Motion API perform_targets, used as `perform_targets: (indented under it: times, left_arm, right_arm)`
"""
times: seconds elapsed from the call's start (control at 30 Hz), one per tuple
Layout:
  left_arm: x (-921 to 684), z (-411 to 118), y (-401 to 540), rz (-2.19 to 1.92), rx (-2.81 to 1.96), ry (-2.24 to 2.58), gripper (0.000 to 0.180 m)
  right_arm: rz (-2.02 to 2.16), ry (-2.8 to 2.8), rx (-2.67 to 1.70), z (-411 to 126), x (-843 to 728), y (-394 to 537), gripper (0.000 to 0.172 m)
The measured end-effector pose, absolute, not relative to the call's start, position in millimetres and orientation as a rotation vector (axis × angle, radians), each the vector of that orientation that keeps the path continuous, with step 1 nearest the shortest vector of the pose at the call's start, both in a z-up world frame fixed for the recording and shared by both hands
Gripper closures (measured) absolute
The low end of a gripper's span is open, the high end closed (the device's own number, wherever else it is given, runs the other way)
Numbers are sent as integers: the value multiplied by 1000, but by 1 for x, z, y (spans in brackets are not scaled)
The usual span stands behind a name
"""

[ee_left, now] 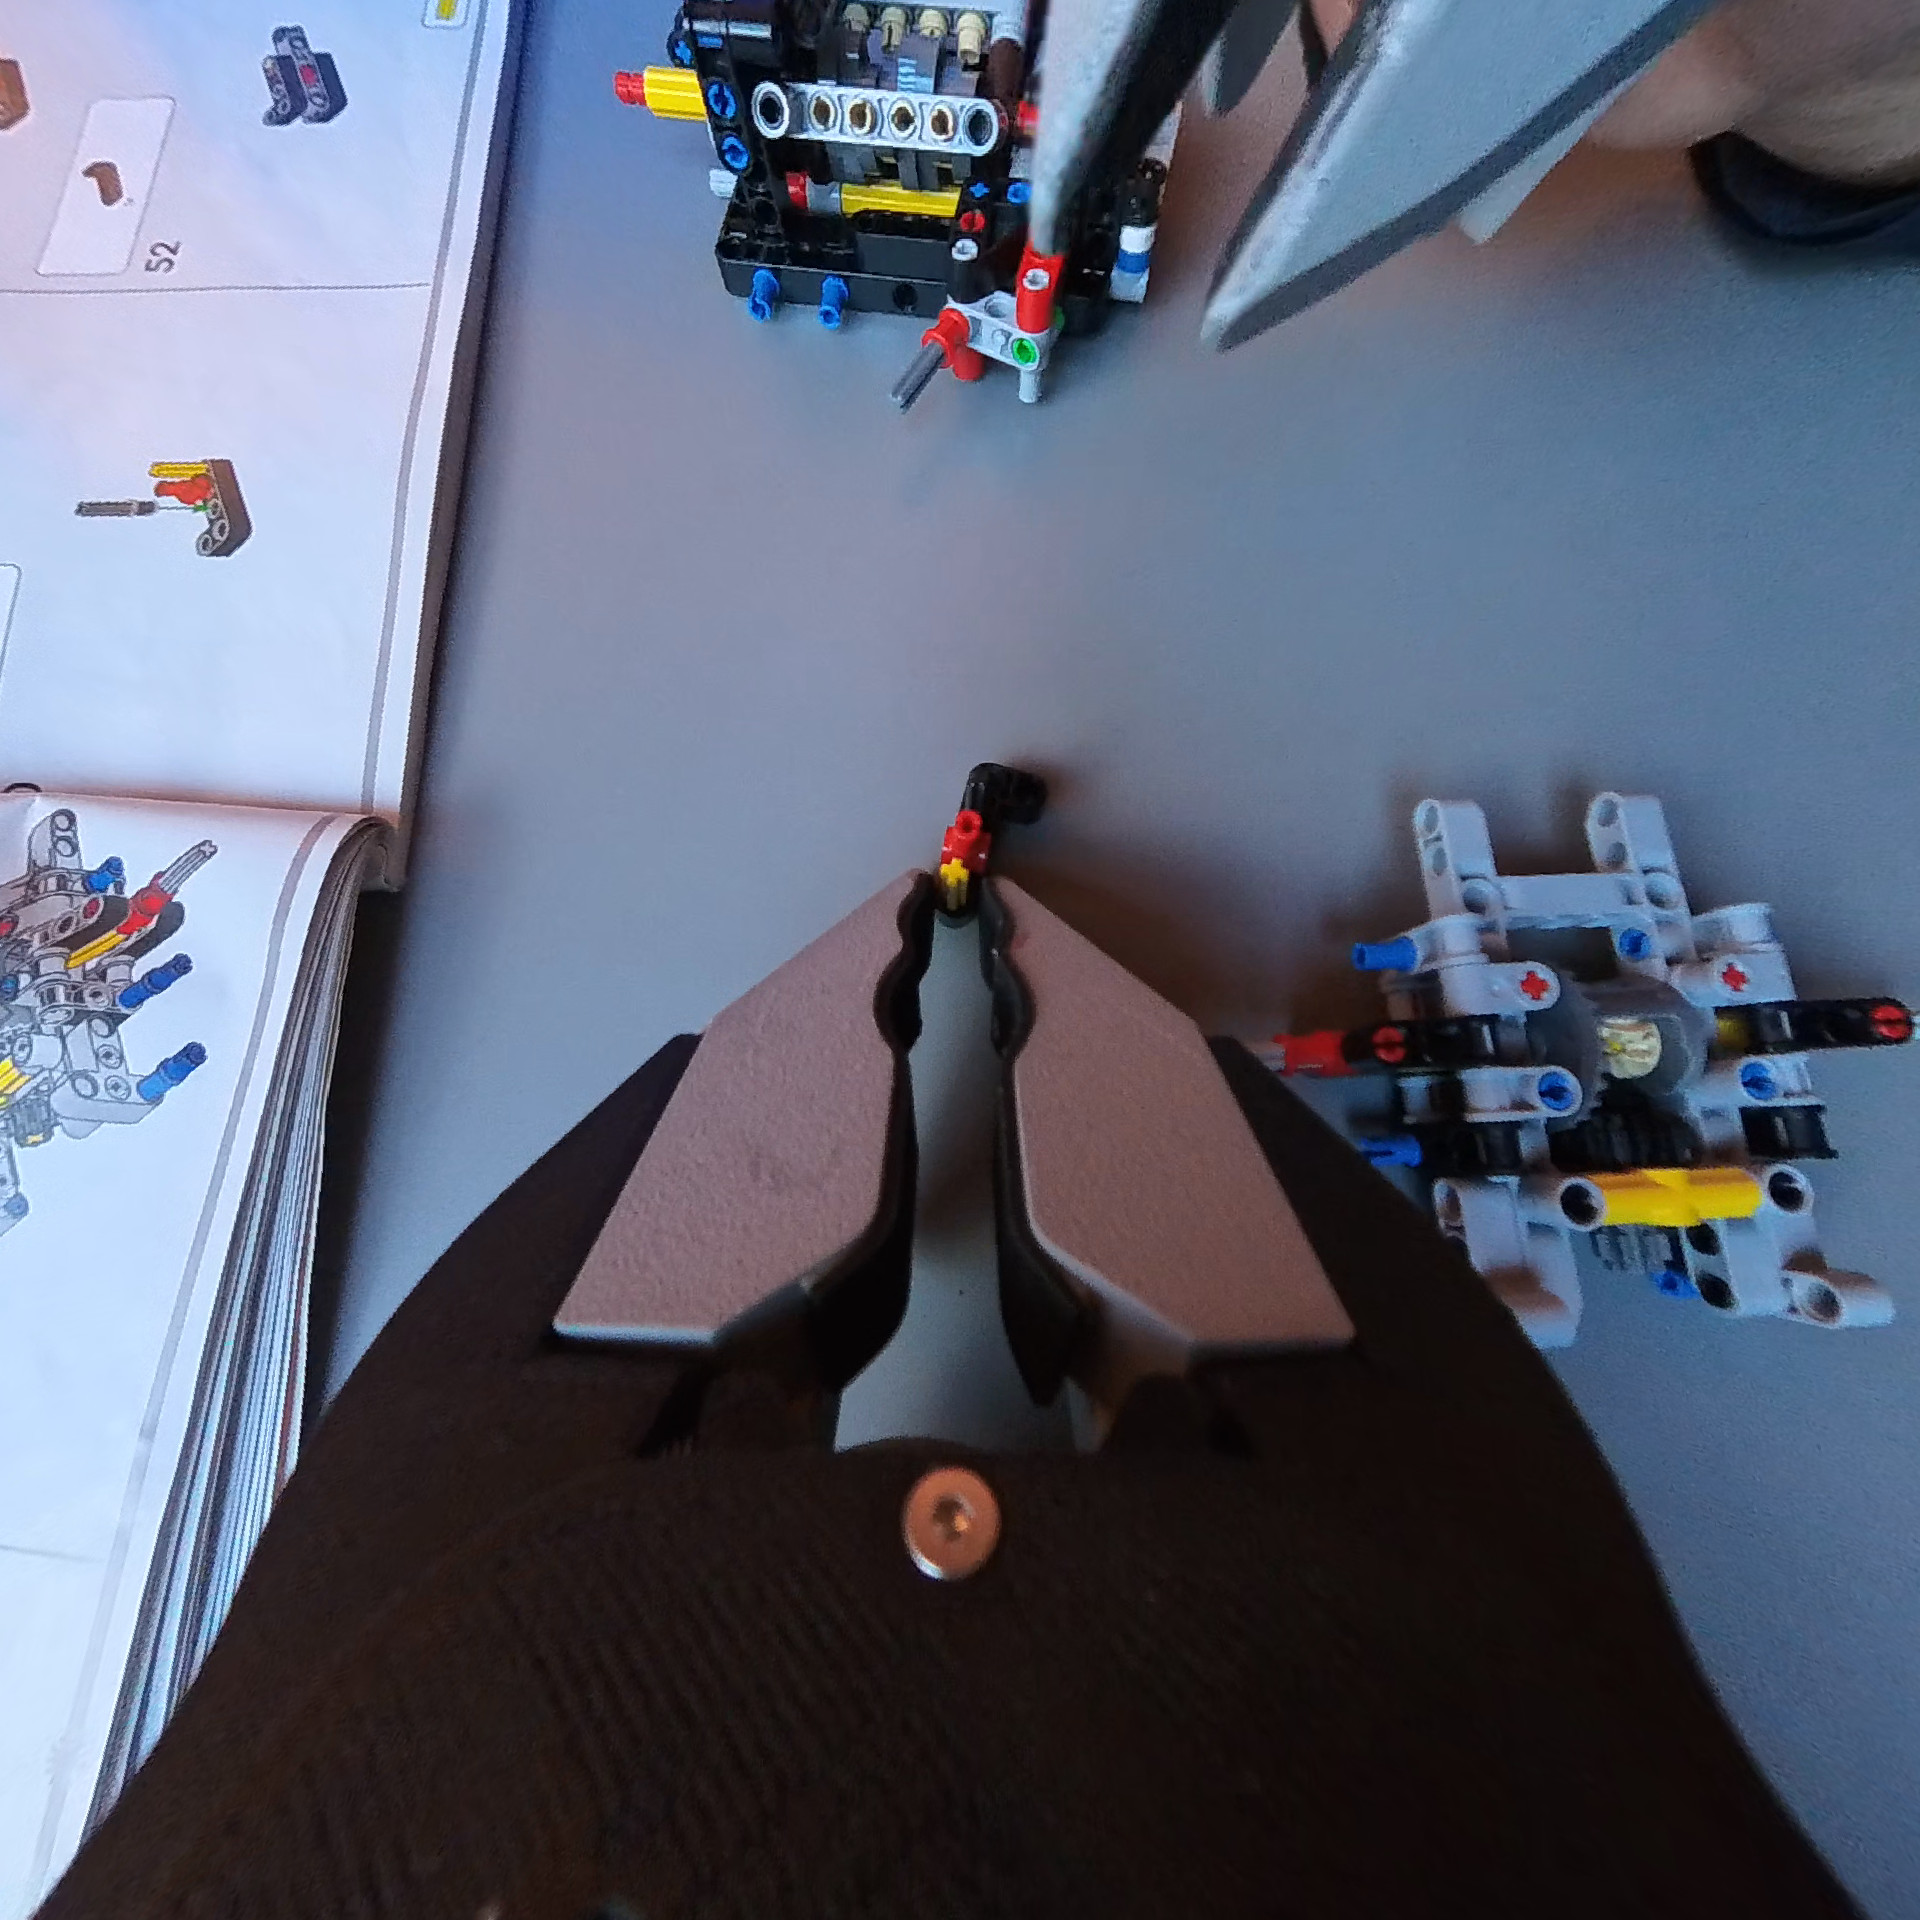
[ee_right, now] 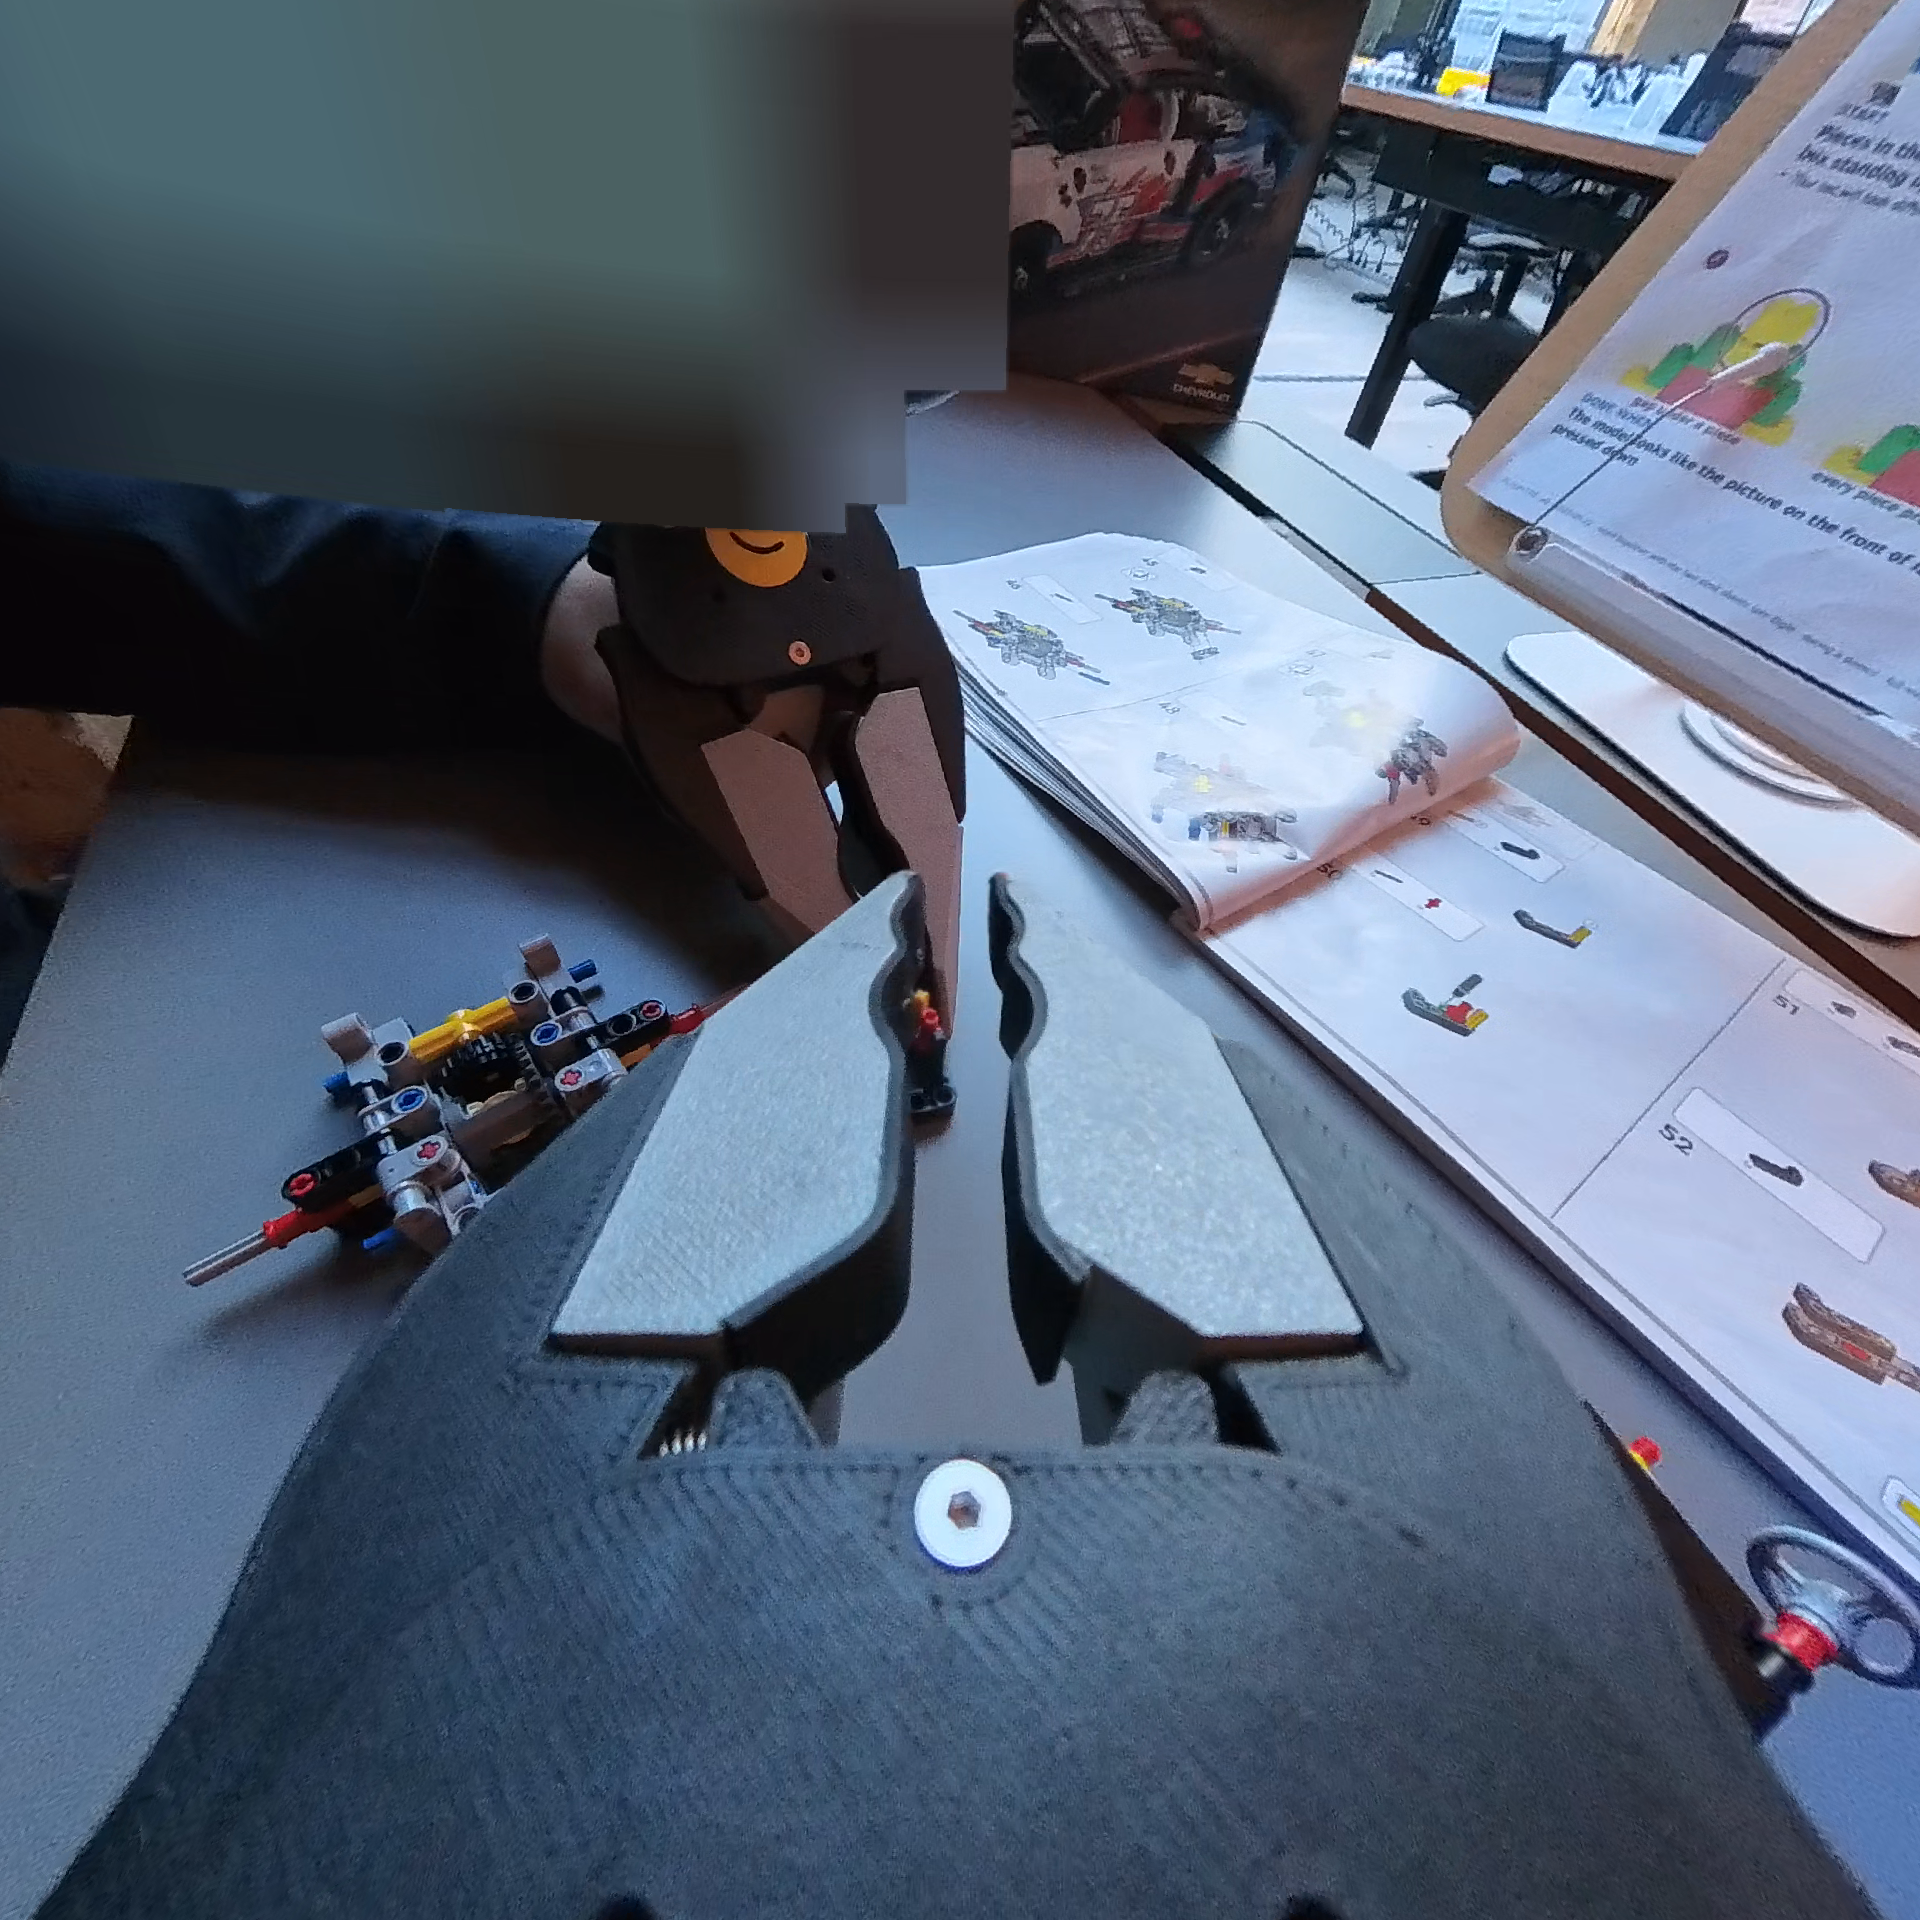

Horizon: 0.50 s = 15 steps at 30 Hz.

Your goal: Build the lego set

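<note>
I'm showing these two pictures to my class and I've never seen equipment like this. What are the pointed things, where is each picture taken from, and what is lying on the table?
Each picture comes from a camera mounted on a hand-held, two-fingered claw, looking along its fingers. A person holds one claw in each hand. The left claw pinches a small black, red and yellow brick piece at its tips. The right claw holds nothing, its fingers apart. On the grey table lie an open instruction booklet, a black brick assembly and a grey brick assembly.
</note>
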<state>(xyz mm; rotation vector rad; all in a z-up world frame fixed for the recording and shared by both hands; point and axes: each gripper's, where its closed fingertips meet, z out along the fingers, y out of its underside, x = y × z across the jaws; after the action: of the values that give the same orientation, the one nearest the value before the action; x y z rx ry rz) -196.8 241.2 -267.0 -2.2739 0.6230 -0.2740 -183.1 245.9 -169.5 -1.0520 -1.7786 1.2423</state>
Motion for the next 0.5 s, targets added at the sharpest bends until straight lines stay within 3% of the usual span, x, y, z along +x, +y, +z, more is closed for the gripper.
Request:
perform_targets:
  times: [0.43, 0.47, 0.5]
  left_arm:
    - [-199, -266, 241, -299, -2280, 573, 175]
    - [-201, -265, 242, -280, -2277, 565, 171]
    - [-203, -264, 243, -263, -2279, 554, 157]
  right_arm:
    - [1194, -1675, -1051, -171, -192, 264, 172]
    - [1207, -1654, -1064, -169, -192, 267, 167]
    - [1220, -1616, -1092, -166, -192, 272, 164]
